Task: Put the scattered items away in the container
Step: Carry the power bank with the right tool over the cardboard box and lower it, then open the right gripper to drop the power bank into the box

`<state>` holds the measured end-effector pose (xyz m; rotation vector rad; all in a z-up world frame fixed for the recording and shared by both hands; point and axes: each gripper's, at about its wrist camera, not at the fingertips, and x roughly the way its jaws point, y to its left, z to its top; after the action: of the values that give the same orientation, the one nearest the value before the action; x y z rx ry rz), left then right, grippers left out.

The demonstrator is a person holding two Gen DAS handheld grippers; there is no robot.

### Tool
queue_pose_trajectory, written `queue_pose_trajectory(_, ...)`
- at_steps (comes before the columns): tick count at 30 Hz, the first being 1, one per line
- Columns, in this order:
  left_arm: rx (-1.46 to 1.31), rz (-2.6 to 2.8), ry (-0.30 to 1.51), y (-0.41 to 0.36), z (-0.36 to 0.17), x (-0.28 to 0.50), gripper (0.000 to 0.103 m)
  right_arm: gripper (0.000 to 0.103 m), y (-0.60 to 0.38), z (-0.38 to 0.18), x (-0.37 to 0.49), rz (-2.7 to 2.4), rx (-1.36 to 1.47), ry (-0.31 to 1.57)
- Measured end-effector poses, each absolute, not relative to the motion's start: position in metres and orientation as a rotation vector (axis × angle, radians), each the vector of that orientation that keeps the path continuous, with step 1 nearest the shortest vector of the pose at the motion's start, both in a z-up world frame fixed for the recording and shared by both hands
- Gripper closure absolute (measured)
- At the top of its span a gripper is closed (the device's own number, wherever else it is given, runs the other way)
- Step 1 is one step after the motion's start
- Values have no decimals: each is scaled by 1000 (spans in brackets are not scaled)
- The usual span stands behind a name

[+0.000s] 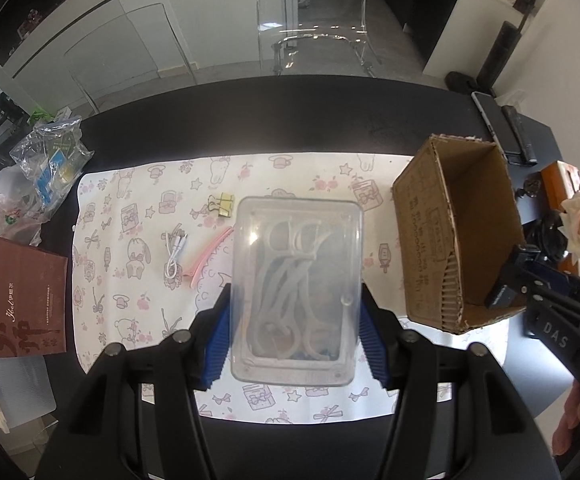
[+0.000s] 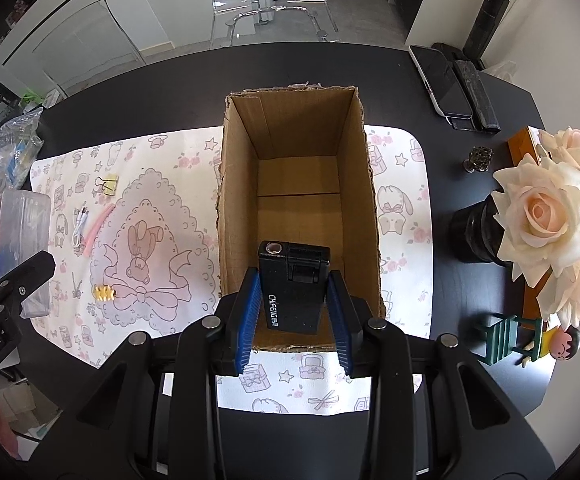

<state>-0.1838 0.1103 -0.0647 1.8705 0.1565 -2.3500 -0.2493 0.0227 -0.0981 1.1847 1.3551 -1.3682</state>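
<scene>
The right gripper (image 2: pixel 293 312) clamps a black rectangular lighter (image 2: pixel 293 290), long axis forward, directly above the open brown cardboard box (image 2: pixel 226 208), near its front wall. The left gripper (image 1: pixel 295 320) grips a clear plastic floss-pick case (image 1: pixel 296 296) over the patterned mat's (image 1: pixel 130 208) near edge, the box to its right.

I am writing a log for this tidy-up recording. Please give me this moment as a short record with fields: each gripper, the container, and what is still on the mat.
left gripper: shut on clear plastic case of floss picks, held above the mat
right gripper: shut on black lighter, at the near rim of the box
container: cardboard box, open top, only its bare floor visible
still on patterned mat: yellow binder clip, white cable, pink hair clip, small yellow claw clip
</scene>
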Motion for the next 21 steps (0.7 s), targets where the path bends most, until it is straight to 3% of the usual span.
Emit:
queue_pose_trajectory(19,1883,-2352,151,113,-67,-187,47,69,20,-103,-255,-1393,1189,1351)
queue_pose_trajectory(21,1884,-2355,150,114,-67,-188,47,62,20,-103,-256,-1396,1186,1350)
